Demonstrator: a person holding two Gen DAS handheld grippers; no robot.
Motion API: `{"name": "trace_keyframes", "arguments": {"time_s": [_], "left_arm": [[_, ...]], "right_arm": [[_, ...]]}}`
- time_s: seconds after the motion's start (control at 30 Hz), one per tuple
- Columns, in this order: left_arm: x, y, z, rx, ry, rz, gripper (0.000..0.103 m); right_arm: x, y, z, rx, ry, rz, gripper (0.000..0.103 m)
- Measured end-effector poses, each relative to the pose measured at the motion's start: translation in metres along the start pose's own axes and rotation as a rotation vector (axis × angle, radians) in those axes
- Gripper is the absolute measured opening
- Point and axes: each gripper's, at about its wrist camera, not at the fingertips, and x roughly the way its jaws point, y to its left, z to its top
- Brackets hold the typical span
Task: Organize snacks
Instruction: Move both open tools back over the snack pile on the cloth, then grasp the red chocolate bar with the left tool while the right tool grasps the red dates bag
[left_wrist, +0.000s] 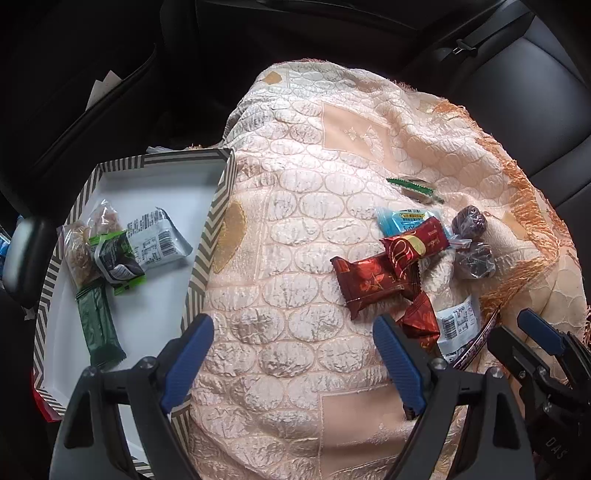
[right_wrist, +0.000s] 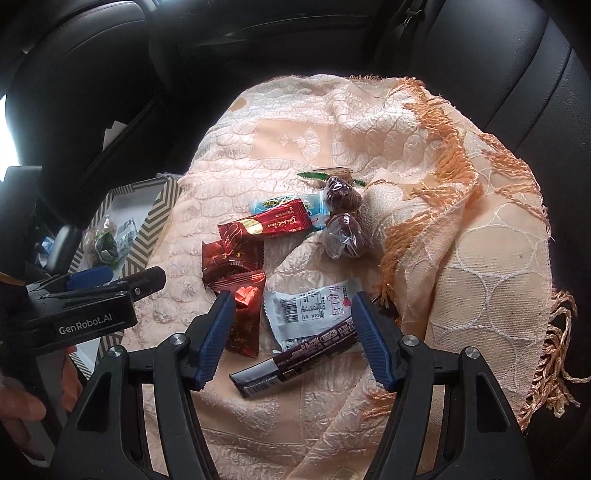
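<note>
Loose snacks lie in a heap on a peach blanket: red wrappers, a blue packet, two clear-wrapped dark balls, a green-edged packet and a white packet. My left gripper hangs open over bare blanket between the heap and a striped box that holds several snacks. My right gripper is open above the white packet and a dark purple bar. Its pads touch neither. A red heart wrapper lies by its left finger.
Black car seats surround the blanket, whose orange fringe bunches at the right. The box sits left of the heap. The left gripper and a person's hand show at the right wrist view's left edge. The right gripper is at lower right.
</note>
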Motion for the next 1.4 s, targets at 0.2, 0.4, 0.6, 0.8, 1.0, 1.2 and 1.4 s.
{"name": "trace_keyframes", "arguments": {"time_s": [0.2,0.4,0.6,0.8,1.0,1.2,1.4], "left_arm": [[0.004,-0.005,0.003,0.018,-0.004,-0.003,0.09],[0.013,-0.012,0.013,0.065,-0.011,-0.036,0.09],[0.029,-0.026,0.032,0.131,0.001,-0.108,0.09],[0.041,-0.052,0.052,0.259,0.001,-0.183,0.09],[0.055,-0.077,0.057,0.377,0.022,-0.192,0.089],[0.059,-0.091,0.055,0.475,0.026,-0.204,0.09],[0.067,-0.096,0.057,0.489,0.05,-0.213,0.076]], "right_arm": [[0.002,0.0,0.001,-0.001,0.008,-0.004,0.066],[0.002,-0.008,0.003,0.019,0.005,-0.003,0.066],[0.003,-0.012,0.009,0.029,0.005,-0.008,0.066],[0.004,-0.014,0.01,0.032,0.012,-0.01,0.066],[0.005,-0.02,0.013,0.045,0.013,-0.014,0.066],[0.006,-0.027,0.013,0.06,0.021,-0.03,0.066],[0.006,-0.03,0.014,0.077,0.023,-0.035,0.065]]}}
